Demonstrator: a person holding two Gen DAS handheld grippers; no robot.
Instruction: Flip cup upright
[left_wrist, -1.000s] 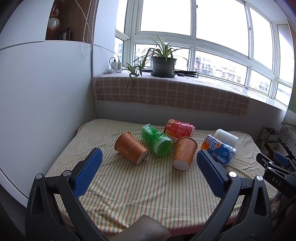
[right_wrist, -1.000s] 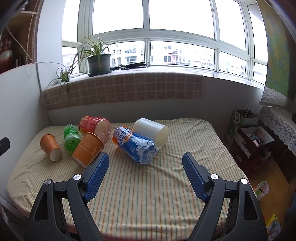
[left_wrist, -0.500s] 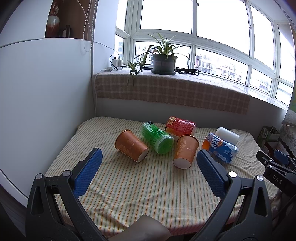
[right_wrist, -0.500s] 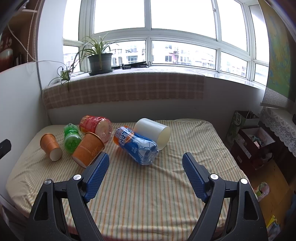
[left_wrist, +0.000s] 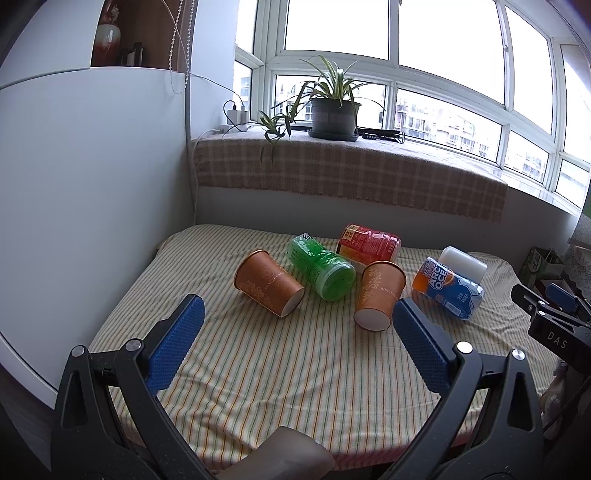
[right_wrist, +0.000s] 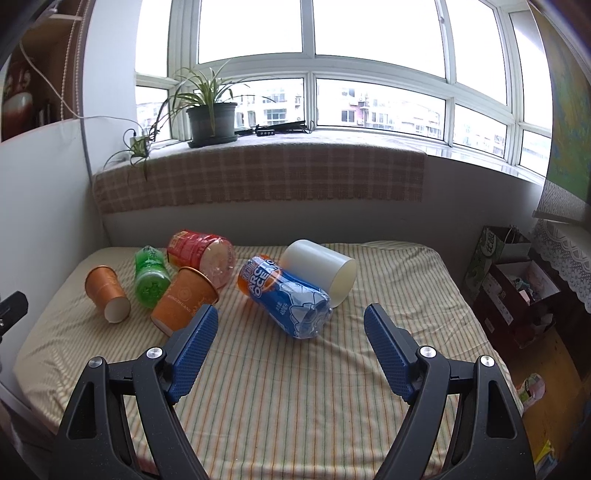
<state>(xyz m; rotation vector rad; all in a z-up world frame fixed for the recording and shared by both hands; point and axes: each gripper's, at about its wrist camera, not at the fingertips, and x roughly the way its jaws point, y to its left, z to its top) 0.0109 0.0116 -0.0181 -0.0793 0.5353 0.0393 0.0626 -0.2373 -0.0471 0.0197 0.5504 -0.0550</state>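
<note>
Several cups lie on their sides on the striped tablecloth (left_wrist: 280, 373). Two orange paper cups show in the left wrist view, one on the left (left_wrist: 266, 283) and one in the middle (left_wrist: 379, 295). With them lie a green cup (left_wrist: 320, 266), a red cup (left_wrist: 368, 243), a blue cup (left_wrist: 447, 288) and a white cup (left_wrist: 462, 263). In the right wrist view the blue cup (right_wrist: 285, 295) and white cup (right_wrist: 322, 268) lie ahead. My left gripper (left_wrist: 293, 319) is open and empty, short of the orange cups. My right gripper (right_wrist: 290, 326) is open and empty, short of the blue cup.
A white wall (left_wrist: 92, 184) bounds the table on the left. A plaid-covered sill (left_wrist: 347, 177) with a potted plant (left_wrist: 332, 114) runs behind. Boxes and bags (right_wrist: 513, 280) stand on the floor to the right. The right gripper's tip (left_wrist: 546, 317) shows at the left view's right edge.
Both views shift slightly; the cups sit a little lower and nearer in the frames. Both grippers stay open and no cup has moved.
</note>
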